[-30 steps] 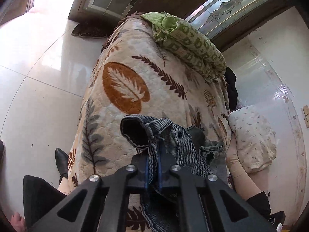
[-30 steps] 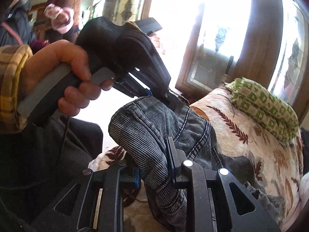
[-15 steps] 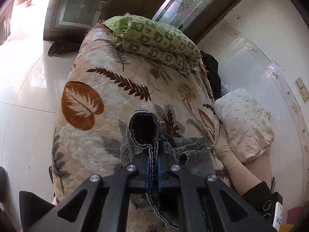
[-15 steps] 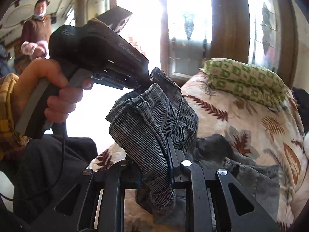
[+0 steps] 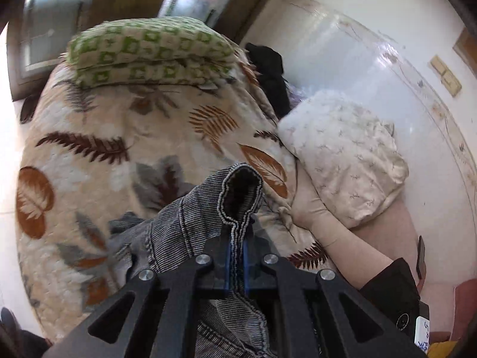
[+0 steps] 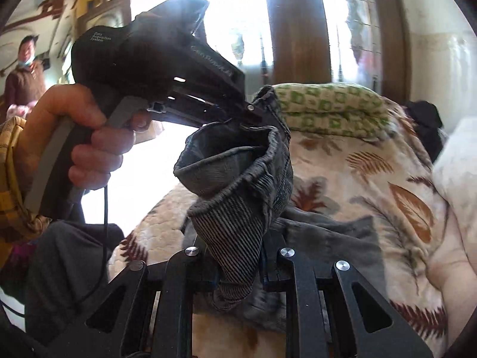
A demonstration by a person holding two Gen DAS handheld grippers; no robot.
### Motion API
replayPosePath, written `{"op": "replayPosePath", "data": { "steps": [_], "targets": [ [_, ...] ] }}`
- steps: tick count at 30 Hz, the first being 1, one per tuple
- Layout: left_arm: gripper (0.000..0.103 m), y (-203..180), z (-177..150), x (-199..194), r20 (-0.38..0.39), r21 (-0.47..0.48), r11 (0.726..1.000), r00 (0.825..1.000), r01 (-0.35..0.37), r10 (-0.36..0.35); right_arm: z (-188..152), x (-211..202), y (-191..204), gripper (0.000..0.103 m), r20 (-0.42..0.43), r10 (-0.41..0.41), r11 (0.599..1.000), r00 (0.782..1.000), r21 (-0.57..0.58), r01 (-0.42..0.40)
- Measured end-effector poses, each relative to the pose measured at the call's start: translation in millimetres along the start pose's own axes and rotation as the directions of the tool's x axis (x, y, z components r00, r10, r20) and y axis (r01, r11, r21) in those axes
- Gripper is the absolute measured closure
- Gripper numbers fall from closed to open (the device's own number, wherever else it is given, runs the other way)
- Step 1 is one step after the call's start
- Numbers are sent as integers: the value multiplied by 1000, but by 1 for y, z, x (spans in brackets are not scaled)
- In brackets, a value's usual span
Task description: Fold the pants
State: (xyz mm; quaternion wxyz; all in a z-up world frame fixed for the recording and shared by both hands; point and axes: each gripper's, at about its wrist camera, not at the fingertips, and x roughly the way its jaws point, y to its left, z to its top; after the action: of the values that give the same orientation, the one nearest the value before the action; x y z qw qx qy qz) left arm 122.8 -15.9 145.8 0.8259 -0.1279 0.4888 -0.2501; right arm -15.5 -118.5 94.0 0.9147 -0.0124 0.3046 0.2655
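Grey striped denim pants (image 5: 190,223) hang lifted over a leaf-patterned bedspread (image 5: 104,137). My left gripper (image 5: 237,253) is shut on a hemmed edge of the cloth, which loops up just beyond the blue pads. In the right wrist view the pants (image 6: 238,197) bunch up between both tools. My right gripper (image 6: 238,271) is shut on a thick fold of them. The left gripper (image 6: 253,113), held in a hand (image 6: 89,131) with a yellow plaid sleeve, pinches the cloth's upper edge just above. The rest of the pants trails onto the bedspread (image 6: 372,179).
A folded green-and-white quilt (image 5: 149,50) lies at the bed's far end. A white pillow (image 5: 345,155) and a dark garment (image 5: 271,74) sit by the wall on the right. Another person's arm (image 5: 342,238) rests near the pillow. A person (image 6: 23,77) stands far left.
Both grippers have swung toward the wall side of the bed and rolled, carrying the pants with them. The pillow and wall have come further into the left wrist view.
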Motion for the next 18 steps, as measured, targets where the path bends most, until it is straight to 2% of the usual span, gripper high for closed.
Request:
{"op": "replayPosePath", "data": {
  "steps": [7,10,12,14,16,17,18],
  "targets": [
    [96,-47,2,75,-109,72,997,994,-4,12,-16,-11,-44,85,-7,-37,991,999,132,38],
    [96,-56,3,106,-134,112,992,988,-60,75,-28,-5,-71,85,-37,-44,973,998,227,51],
    [96,-56,1,132,-164,120,989,980,-91,110,-41,6,-96,83,-86,-39,940,996,334,65],
    [94,-50,-6,163,-214,102,989,969,-107,127,-59,17,-120,76,-152,-22,885,988,457,90],
    [93,-45,-15,188,-253,80,991,960,-105,122,-81,29,-142,70,-221,17,803,975,584,118],
    [93,-45,-19,195,-252,83,991,960,-105,123,-89,32,-149,70,-236,34,771,971,625,125],
    [92,-48,-22,199,-238,96,989,962,-116,136,-92,33,-152,71,-237,36,761,971,636,127]
  ]
}}
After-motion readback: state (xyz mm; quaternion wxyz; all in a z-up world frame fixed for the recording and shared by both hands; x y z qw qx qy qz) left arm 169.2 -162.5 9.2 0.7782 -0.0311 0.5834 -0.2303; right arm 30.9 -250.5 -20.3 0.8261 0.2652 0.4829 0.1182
